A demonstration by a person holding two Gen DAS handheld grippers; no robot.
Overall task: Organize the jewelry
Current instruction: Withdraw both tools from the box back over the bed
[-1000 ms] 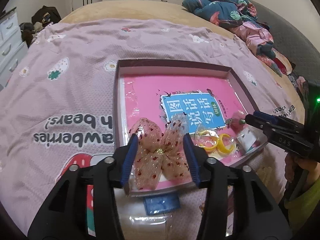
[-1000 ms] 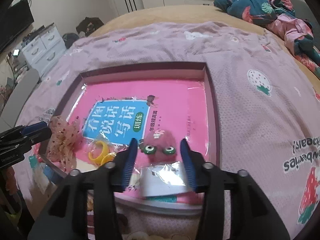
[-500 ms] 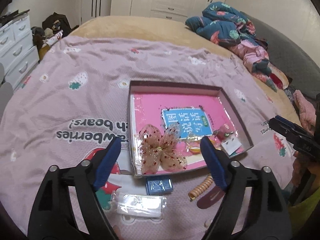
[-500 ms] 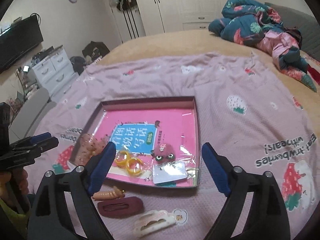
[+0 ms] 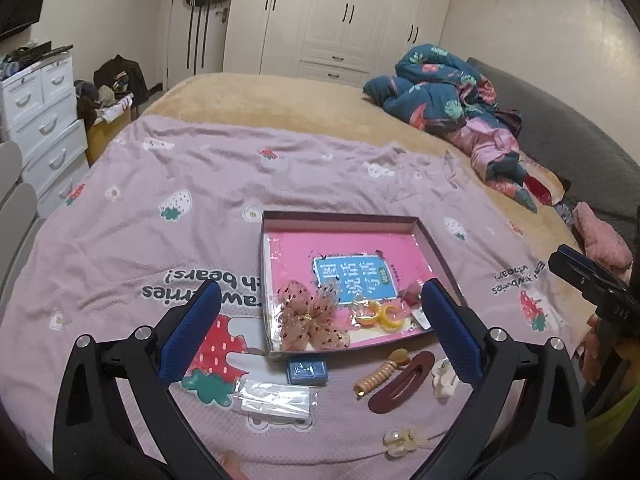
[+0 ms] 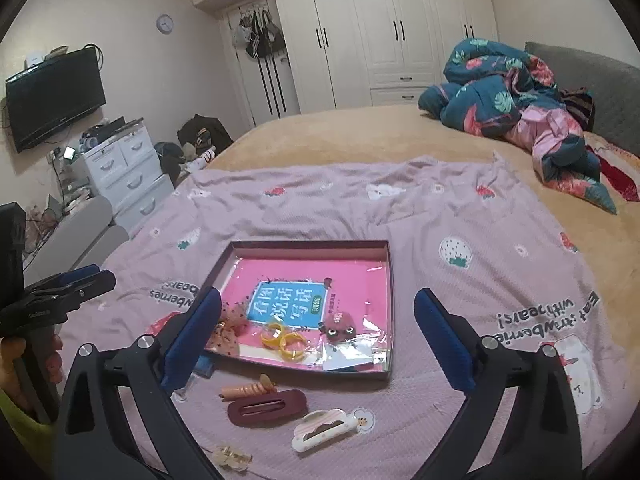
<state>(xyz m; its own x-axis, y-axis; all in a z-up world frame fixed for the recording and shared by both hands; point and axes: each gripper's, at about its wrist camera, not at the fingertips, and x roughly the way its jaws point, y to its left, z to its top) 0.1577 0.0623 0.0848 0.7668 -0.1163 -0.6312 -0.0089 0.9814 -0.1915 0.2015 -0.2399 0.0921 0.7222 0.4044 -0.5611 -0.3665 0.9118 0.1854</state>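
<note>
Bedroom wardrobes stand behind a bed with a pink blanket (image 5: 168,184), and on it sits a shallow tray (image 5: 342,218). Inside the tray lie a bow (image 5: 310,322), 2 yellow rings (image 5: 378,314) and a fuzzy clip (image 6: 340,325). Just in front of the tray lie a maroon clip (image 6: 266,406), a spiral tie (image 5: 376,378) and a white clip (image 6: 324,428). Both the left gripper (image 5: 320,324) and the right gripper (image 6: 318,334) hang above with jaws released, empty. Sorting looks midway; the next move likely calls for lowering onto a loose piece.
</note>
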